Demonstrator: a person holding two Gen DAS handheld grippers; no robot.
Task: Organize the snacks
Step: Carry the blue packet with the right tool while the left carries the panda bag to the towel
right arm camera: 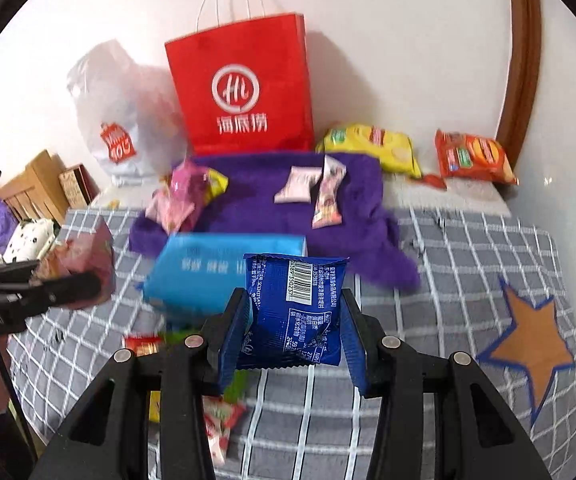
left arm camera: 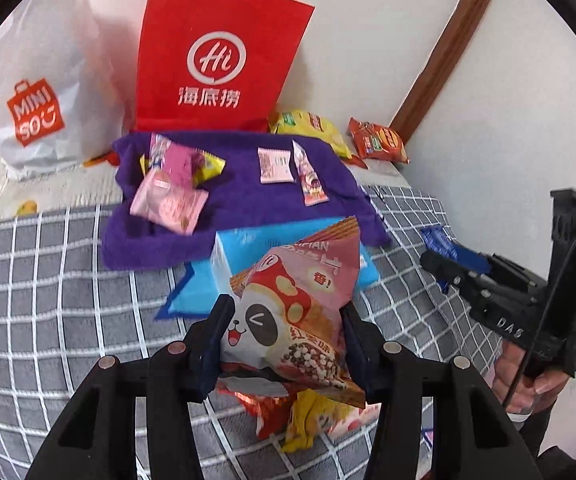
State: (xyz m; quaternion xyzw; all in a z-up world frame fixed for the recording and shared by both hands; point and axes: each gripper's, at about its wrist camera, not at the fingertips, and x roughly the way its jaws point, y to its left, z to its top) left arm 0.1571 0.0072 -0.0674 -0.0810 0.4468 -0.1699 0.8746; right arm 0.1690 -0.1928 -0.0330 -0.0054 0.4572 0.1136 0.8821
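My left gripper (left arm camera: 286, 330) is shut on a pink panda snack packet (left arm camera: 288, 308), lifted above the checked cloth. In the right wrist view that packet (right arm camera: 84, 268) and the left gripper (right arm camera: 40, 292) show at the left edge. My right gripper (right arm camera: 293, 330) is shut on a dark blue snack packet (right arm camera: 297, 312) with a barcode, held off the bed. From the left wrist view the right gripper (left arm camera: 451, 266) is seen at the right with a corner of the blue packet (left arm camera: 441, 242). A purple towel (left arm camera: 232, 200) behind carries several small pink and yellow packets (left arm camera: 172, 196).
A red paper bag (left arm camera: 212, 56) and a white plastic bag (left arm camera: 36, 92) stand against the wall. A light blue pack (right arm camera: 216, 276) lies in front of the towel. Yellow (right arm camera: 371, 150) and orange (right arm camera: 473, 158) snack bags lie at the back right. Loose packets (left arm camera: 307, 416) remain on the grey checked cloth (right arm camera: 447, 280).
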